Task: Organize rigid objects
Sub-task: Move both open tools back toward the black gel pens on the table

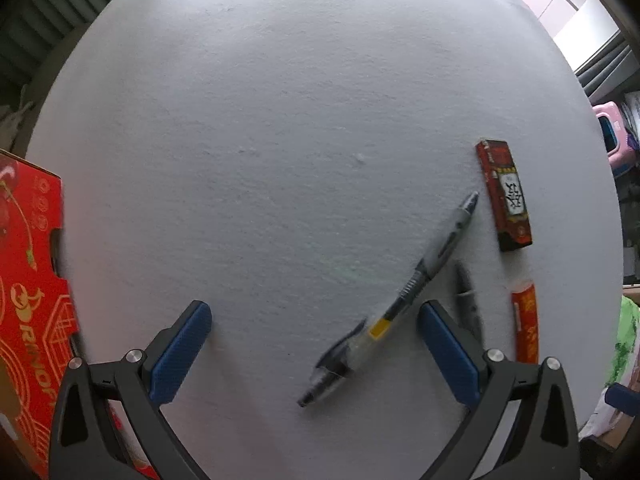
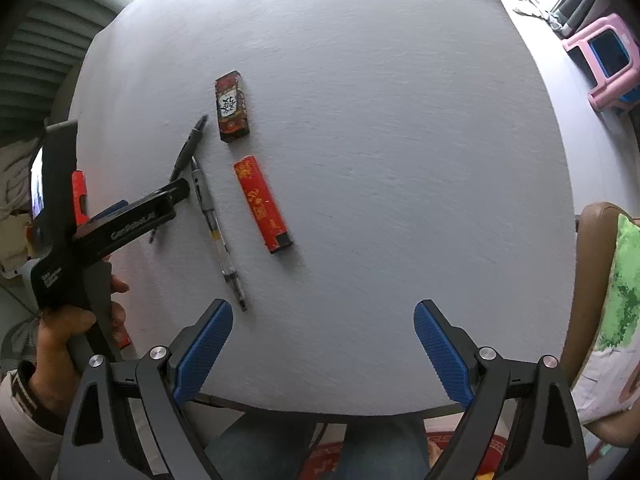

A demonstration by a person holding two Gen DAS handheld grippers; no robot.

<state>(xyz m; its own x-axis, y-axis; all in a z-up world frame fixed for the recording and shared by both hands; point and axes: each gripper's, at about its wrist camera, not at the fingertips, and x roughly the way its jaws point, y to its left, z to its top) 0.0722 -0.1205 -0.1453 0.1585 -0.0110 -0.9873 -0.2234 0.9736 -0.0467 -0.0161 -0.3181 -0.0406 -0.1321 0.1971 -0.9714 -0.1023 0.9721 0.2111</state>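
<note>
Here, the left hand-held gripper [image 1: 314,354] hangs straight over the grey worktop [image 1: 280,140], jaws wide apart, nothing between the blue pads [image 1: 182,350] but the lower half of a clear gel pen [image 1: 394,300] lying on a slant. The pads do not touch it. A second, dark pen [image 2: 188,148] lies just beside it, crossing near its upper end. To the right of the pens: a dark red patterned small box [image 1: 505,196] farther away, and a bright red lighter [image 2: 262,204] nearer the person. A red printed carton [image 1: 32,300] sits at the left edge.

The right hand-held gripper [image 2: 324,348] stands apart too, empty, above bare worktop near the front edge, well clear of the four items.

Handling judgement: all four are light and stiff. The pens are round and smooth, likely to roll or skid if nudged from one side; best taken across the barrel near the middle, by the yellow band [image 1: 379,329], pads square to it. The lighter and box have flat long faces, so gripping across the narrow width should hold. Risk: closing on the clear pen may drag the dark one.
</note>
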